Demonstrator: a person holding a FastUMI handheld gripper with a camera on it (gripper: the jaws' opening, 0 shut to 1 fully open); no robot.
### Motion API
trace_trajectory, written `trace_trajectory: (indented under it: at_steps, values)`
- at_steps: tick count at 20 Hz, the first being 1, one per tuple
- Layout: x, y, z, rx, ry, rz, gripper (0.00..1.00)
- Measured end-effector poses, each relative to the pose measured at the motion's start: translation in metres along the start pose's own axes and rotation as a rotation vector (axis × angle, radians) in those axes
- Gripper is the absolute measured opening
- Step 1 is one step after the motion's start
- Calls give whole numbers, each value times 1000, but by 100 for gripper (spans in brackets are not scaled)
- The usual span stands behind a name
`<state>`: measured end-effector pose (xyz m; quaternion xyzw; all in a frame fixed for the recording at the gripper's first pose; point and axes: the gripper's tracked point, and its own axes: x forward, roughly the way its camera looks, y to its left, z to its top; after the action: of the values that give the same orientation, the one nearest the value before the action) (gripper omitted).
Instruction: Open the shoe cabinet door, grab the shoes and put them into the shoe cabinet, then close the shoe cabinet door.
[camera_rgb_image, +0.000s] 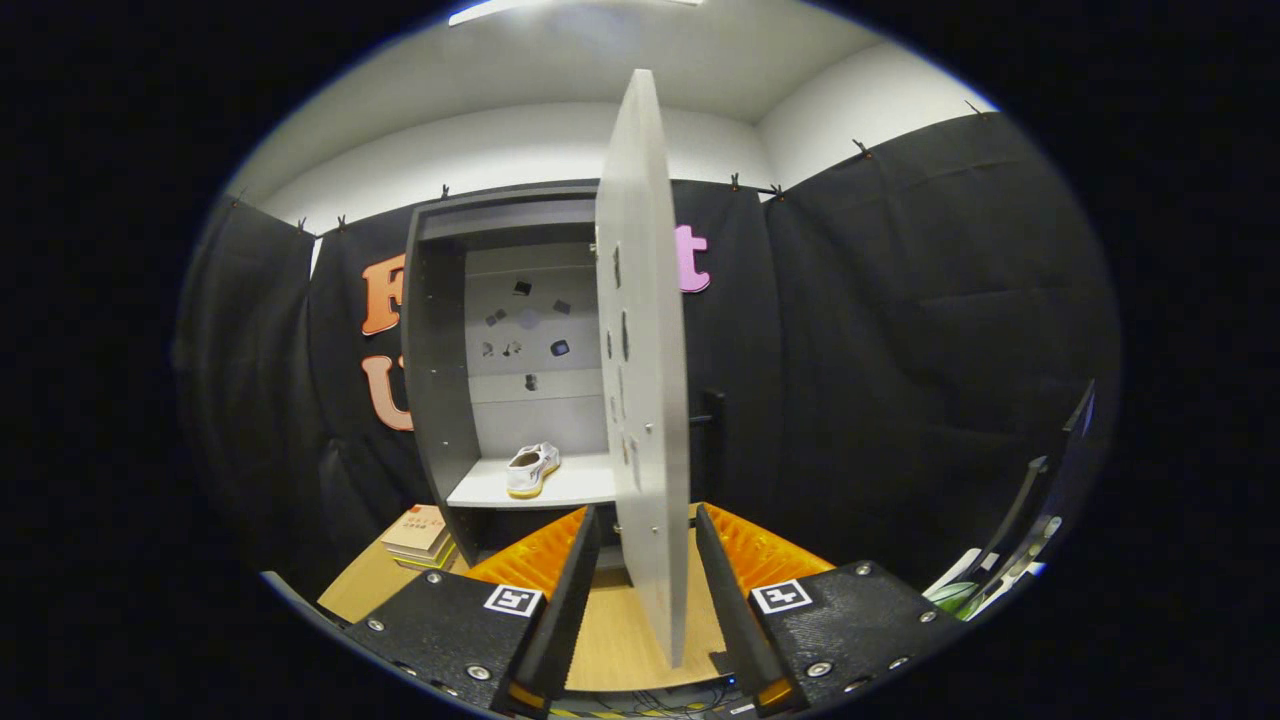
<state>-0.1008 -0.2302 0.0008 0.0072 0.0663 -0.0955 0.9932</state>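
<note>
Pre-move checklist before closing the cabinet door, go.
1. Shoe on the shoe cabinet shelf: ok, lying inside toward the left.
2. Door open: ok, swung out edge-on toward the camera.
3. Door edge between the gripper fingers: ok.
4. Both fingers pressing the door: not ok, gaps show on each side.
5. Shoe clear of the door's swing: cannot tell.
6. Books left of the cabinet, out of the door's path: ok.
</note>
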Motion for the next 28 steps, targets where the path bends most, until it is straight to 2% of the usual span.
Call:
trace_trajectory:
  at_steps: [7, 13, 18, 22, 28]
  values:
    - [32, -44, -3, 16, 9, 41, 67]
    - [64, -46, 1, 44, 20, 124, 74]
    - [67, -42, 4, -8, 3, 143, 77]
    - [61, -24, 9, -82, -18, 170, 77]
    - [55, 53, 1, -22, -14, 351, 77]
